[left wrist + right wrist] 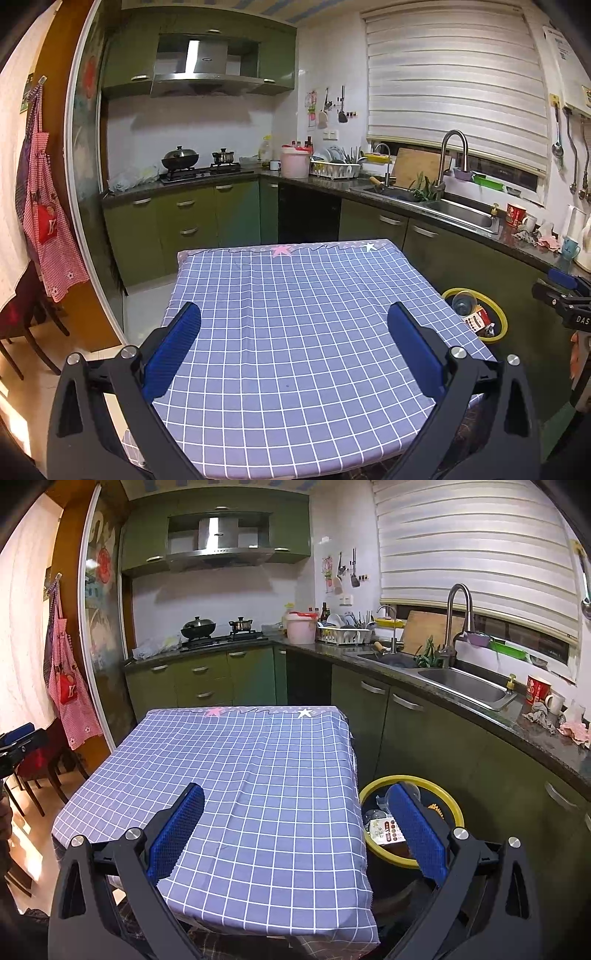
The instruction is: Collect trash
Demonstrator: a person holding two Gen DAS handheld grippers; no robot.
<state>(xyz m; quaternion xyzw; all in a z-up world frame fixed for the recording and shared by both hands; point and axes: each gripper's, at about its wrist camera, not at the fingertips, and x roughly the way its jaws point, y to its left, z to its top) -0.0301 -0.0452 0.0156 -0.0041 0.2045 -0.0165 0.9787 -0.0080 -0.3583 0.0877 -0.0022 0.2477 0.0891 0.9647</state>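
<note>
A table with a blue checked cloth (295, 314) fills the middle of both views (258, 775); I see nothing lying on it. A black bin with a yellow rim (496, 312) stands on the floor at the table's right side; it holds a clear bottle (463, 302) and a red and white packet (478, 319). The bin (456, 805) shows in the right wrist view too, with a printed packet (388, 830) inside. My left gripper (293, 321) is open and empty above the near half of the table. My right gripper (295, 805) is open and empty over the table's right edge.
Green kitchen cabinets (192, 218) and a dark counter run behind and along the right, with a stove (199, 171), a sink (458, 214) and mugs (537, 690). A checked apron (48, 218) hangs at the left by a dark chair (44, 768).
</note>
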